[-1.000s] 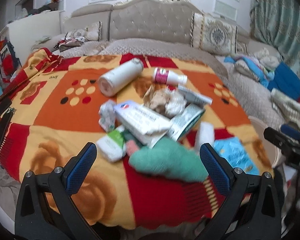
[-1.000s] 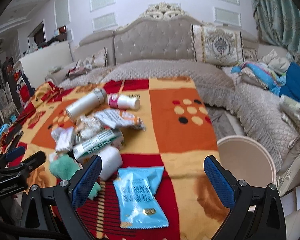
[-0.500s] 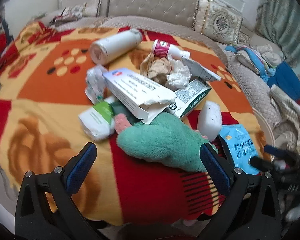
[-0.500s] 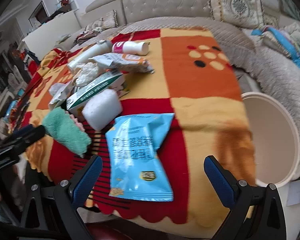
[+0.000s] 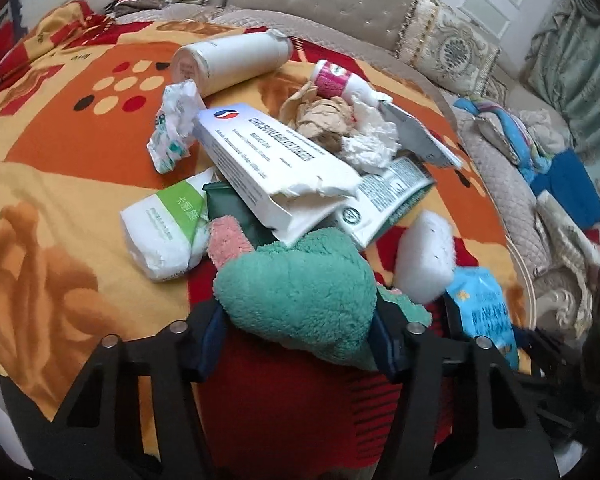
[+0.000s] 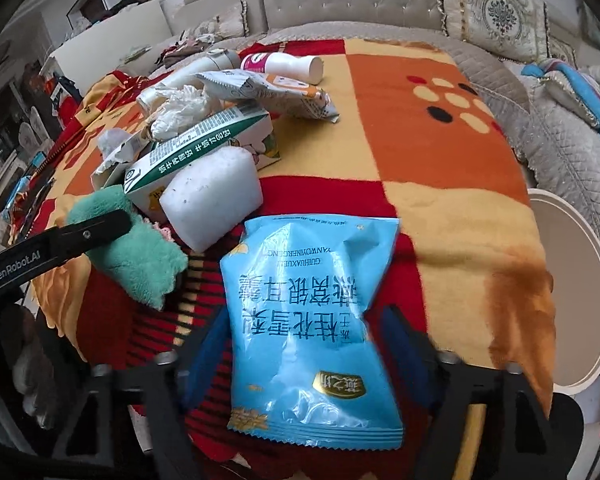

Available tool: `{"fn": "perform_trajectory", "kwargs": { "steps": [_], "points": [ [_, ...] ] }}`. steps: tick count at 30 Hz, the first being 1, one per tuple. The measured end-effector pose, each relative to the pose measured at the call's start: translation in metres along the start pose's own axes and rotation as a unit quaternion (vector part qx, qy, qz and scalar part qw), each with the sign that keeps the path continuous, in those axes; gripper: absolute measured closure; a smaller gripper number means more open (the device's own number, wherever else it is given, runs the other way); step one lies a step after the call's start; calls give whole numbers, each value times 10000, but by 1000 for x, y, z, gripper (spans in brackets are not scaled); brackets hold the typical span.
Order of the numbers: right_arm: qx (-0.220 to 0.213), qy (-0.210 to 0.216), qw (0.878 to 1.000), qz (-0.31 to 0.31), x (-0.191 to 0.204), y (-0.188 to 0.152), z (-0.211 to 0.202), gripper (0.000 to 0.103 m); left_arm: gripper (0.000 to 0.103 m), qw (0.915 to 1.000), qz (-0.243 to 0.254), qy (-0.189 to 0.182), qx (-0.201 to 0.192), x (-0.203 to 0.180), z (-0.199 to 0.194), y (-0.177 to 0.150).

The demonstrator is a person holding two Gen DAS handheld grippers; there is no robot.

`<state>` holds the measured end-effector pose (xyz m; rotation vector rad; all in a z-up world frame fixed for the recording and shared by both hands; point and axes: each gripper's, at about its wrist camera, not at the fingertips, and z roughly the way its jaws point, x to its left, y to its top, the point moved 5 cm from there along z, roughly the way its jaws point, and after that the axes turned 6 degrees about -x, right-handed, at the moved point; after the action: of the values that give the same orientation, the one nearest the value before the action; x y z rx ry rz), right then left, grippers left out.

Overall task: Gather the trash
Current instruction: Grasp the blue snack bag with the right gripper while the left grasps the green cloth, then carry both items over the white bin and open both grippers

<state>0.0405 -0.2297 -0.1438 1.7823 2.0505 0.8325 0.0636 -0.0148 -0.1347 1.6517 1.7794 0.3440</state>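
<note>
A pile of trash lies on the orange, red and yellow blanket (image 5: 60,184). My left gripper (image 5: 296,328) is shut on a green fluffy cloth (image 5: 296,300) at the near edge of the pile; the cloth also shows in the right wrist view (image 6: 136,252). My right gripper (image 6: 304,344) has its jaws closed against the sides of a light blue snack bag (image 6: 312,320). Behind lie a white torn box (image 5: 272,168), a green-white carton (image 6: 196,152), a white sponge block (image 6: 216,196) and a white bottle (image 5: 232,64).
A round cream bin (image 6: 572,292) stands beside the blanket's right edge. Crumpled paper (image 5: 328,120), a small pink-label bottle (image 5: 336,78) and a tissue pack (image 5: 164,232) lie in the pile. A tufted sofa (image 6: 340,4) with cushions stands behind.
Both grippers moved down and forward and closed. The left one closed on the green cloth, the right one on the blue snack bag.
</note>
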Motion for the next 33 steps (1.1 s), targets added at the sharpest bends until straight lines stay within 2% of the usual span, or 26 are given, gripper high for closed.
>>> {"fn": "perform_trajectory", "kwargs": {
  "steps": [5,10,14,21,27,33],
  "points": [
    [-130,54,9999,69,-5,-2,-11,50,48,9991,424,-80,32,0,-29,-11],
    [-191,97,9997,103,-11,-6,-25,51,48,9974,684,-202,140,-4,-47,-19],
    [-258,160,9990,320,-21,-6,-34,51,48,9955,854,-402,25,-27,-55,-17],
    [-511,-191,9975,442,-51,0,-54,51,48,9881,1291,-831,84,-93,-35,-3],
    [-580,-694,9924,837,-108,2,-70,51,48,9786,1696,-1144,229,-164,-4,6],
    [-594,-1256,9811,1346,-180,-4,-80,50,48,9693,2065,-1294,324,-234,22,6]
  ]
}}
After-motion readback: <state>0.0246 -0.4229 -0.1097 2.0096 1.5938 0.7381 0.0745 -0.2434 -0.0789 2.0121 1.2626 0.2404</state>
